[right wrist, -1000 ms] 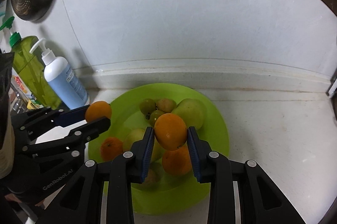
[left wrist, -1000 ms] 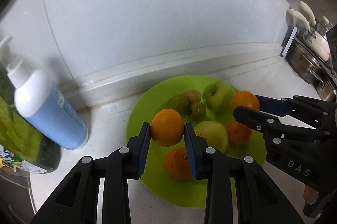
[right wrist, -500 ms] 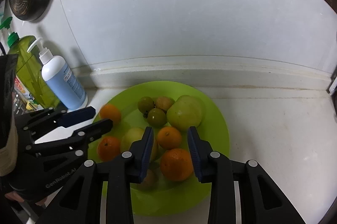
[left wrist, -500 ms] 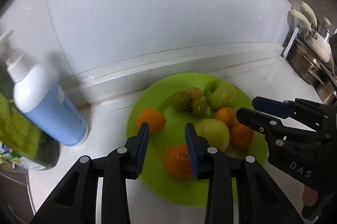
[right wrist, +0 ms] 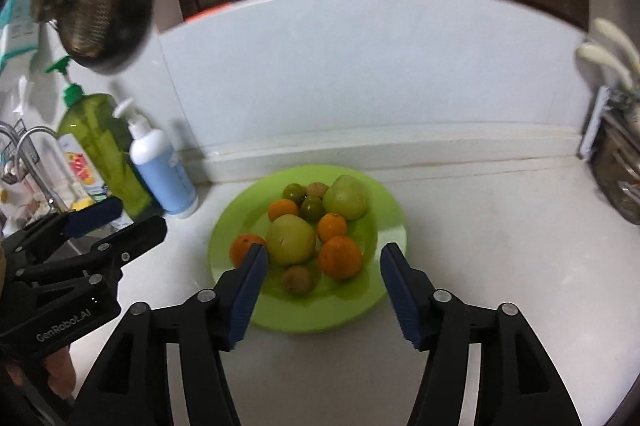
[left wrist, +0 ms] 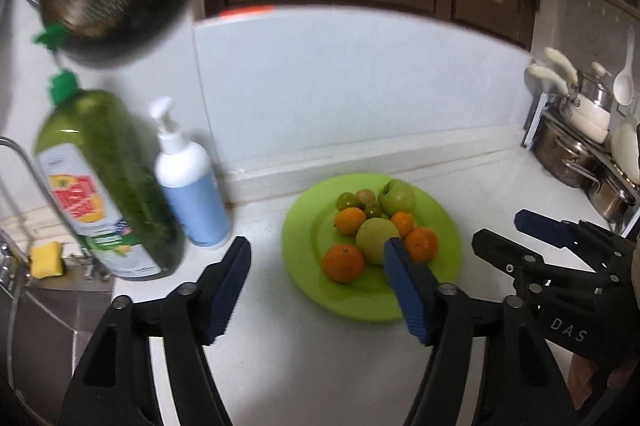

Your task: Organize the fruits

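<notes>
Both grippers pulled back from plate (right wrist: 390, 214), jaws spread wide, nothing held: left gripper (left wrist: 318, 276), right gripper (right wrist: 322, 280). Oranges (right wrist: 340, 256), apples (right wrist: 291, 240) on plate at 12 o'clock.

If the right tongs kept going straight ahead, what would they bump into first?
Probably the fruit on the green plate. The open right tongs point at the pile, and the small brownish fruit and an orange lie nearest between the tips. Depth is hard to judge here.
</notes>
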